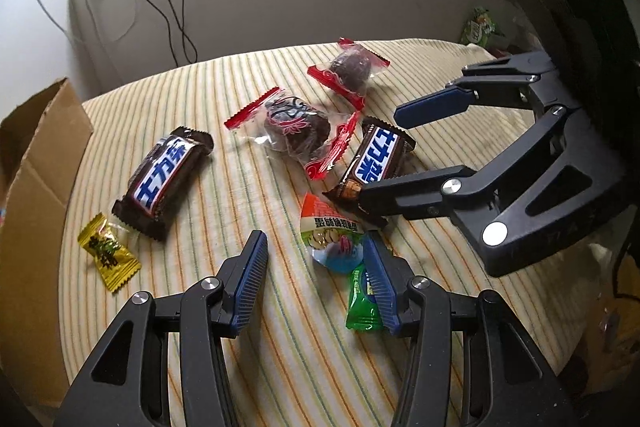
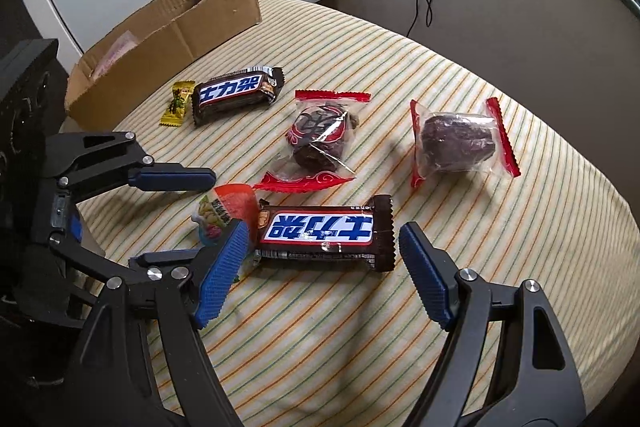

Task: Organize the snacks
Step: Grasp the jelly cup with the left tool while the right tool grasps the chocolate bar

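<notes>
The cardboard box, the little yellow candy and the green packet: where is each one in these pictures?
cardboard box (image 2: 208, 23), right wrist view, on its long outer wall.
yellow candy (image 1: 109, 252), left wrist view, middle of the wrapper.
green packet (image 1: 362, 305), left wrist view, on the part showing beside the blue finger pad.

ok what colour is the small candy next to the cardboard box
Yellow wrapper with dark print, clearest in the left wrist view.

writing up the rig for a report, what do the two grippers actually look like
Both match: the left gripper and right gripper have matte black plastic linkage arms with triangular cutouts, silver round pivot bolts, and blue ribbed pads on the fingers. No sleeves, markings or cables on them can be made out.
</notes>
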A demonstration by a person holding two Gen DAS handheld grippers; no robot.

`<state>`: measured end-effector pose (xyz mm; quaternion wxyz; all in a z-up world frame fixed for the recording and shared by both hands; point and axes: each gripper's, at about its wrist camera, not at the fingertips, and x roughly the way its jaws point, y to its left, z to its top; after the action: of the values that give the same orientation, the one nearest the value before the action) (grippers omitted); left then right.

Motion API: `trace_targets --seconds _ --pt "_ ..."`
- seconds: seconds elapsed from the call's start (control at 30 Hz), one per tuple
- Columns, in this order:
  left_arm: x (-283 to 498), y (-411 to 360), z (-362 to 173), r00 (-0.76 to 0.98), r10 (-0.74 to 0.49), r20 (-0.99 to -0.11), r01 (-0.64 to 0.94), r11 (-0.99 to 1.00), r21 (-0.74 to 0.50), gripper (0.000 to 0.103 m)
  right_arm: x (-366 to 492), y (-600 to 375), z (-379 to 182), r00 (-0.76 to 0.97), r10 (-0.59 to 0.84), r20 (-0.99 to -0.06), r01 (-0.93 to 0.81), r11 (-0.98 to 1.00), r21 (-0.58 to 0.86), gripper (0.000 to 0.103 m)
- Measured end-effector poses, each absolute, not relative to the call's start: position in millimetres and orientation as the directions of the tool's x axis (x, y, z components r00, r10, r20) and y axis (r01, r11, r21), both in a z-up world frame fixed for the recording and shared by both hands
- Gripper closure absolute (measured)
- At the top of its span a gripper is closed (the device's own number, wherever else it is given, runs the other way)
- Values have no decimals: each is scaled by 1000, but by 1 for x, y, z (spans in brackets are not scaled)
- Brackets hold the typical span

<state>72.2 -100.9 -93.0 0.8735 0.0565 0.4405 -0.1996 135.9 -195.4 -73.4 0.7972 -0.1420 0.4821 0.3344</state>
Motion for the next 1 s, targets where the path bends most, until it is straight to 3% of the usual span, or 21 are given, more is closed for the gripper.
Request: trace_targets --seconds 0.1,0.27,0.53,1.0 --pt "75 -105 -94 537 -286 -793 404 913 -56 56 139 -191 -78 304 378 -874 -671 737 85 23" --pt "81 -103 -96 548 -275 -790 393 918 -47 77 144 -187 -87 288 368 -884 -663 743 92 23" --pt "79 -94 -92 549 -296 -782 380 921 -83 82 144 -194 -79 305 380 -873 -645 757 104 43" --pt "61 -75 -72 597 -308 -741 341 933 -113 83 124 -206 -57 377 369 -849 -615 785 69 46"
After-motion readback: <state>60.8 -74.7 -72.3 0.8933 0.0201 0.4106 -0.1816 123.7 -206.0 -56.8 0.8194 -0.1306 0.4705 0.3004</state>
